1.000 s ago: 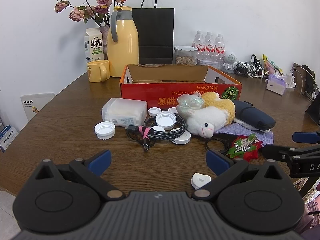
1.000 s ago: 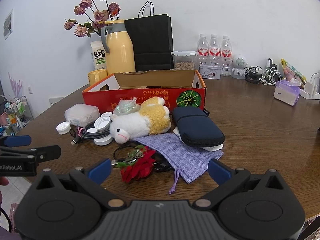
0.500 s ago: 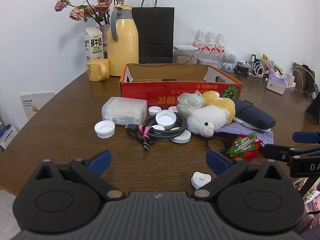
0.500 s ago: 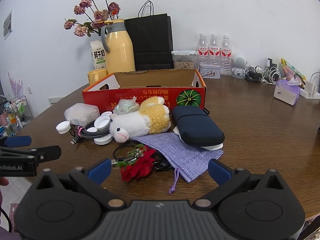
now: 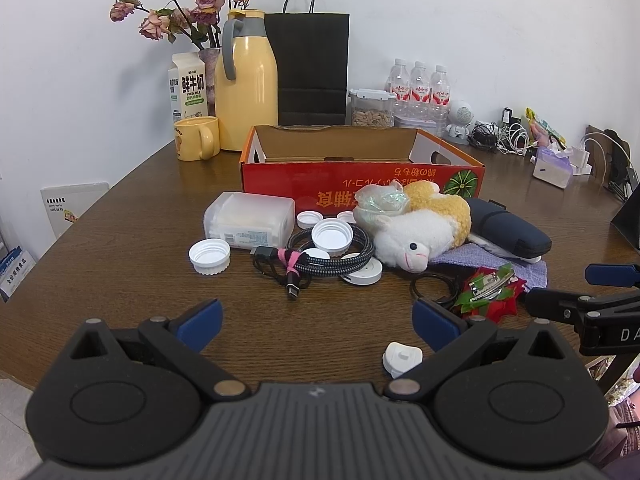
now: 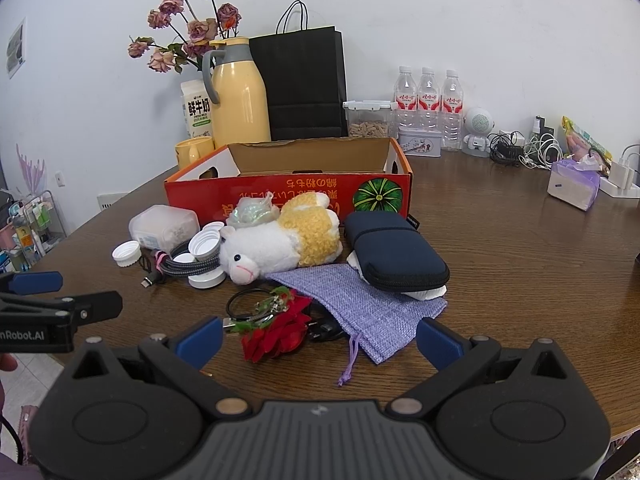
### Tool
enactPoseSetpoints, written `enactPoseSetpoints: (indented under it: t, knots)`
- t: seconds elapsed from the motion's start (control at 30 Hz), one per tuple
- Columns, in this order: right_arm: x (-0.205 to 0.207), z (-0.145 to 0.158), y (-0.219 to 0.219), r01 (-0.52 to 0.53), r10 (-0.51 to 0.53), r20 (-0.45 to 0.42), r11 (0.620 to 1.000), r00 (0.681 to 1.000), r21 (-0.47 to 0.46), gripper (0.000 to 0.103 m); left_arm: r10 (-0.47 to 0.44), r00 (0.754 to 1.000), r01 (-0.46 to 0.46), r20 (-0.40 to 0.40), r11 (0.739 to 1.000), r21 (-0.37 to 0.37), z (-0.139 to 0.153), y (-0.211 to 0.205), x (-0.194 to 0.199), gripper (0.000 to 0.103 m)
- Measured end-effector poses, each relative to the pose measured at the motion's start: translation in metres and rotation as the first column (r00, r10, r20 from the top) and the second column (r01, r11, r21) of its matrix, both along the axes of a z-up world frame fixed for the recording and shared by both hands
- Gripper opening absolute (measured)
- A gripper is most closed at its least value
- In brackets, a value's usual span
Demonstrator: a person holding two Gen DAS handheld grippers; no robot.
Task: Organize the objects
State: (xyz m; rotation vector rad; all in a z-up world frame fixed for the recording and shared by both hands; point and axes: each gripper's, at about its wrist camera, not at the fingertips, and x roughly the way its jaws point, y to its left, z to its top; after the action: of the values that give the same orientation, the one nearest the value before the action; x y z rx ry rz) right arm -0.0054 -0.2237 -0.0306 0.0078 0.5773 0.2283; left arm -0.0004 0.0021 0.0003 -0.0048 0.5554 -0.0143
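Honestly, both my left hand-held gripper (image 5: 316, 320) and right hand-held gripper (image 6: 319, 334) gape empty; grabbing the cable (image 5: 320, 258) could scatter bottle caps (image 5: 332, 237) off the counter (image 5: 120, 260).

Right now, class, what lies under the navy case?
The navy case rests partly on the purple pouch, with something white showing under its front edge. What that white thing is stays hidden.

We see a big brown wooden table (image 5: 120, 240). On it sits a red box (image 5: 360, 184), open on top. In front of the box lie a clear tub (image 5: 248, 220), white caps (image 5: 209, 256), a black cable (image 5: 320, 260), a toy sheep (image 6: 280, 240), a dark blue case (image 6: 392, 252), a purple bag (image 6: 368, 312) and a red flower (image 6: 276, 336).
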Motion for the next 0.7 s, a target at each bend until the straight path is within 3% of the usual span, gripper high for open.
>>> enactPoseSetpoints:
  t: [0.7]
  knots:
    - [-0.0013,0.0007,0.0004,-0.003,0.003,0.002,1.000,1.000,-0.004,0.103,-0.002,1.000,0.002,0.000,1.000,0.000,-0.0020,-0.0003,-0.0043,0.103]
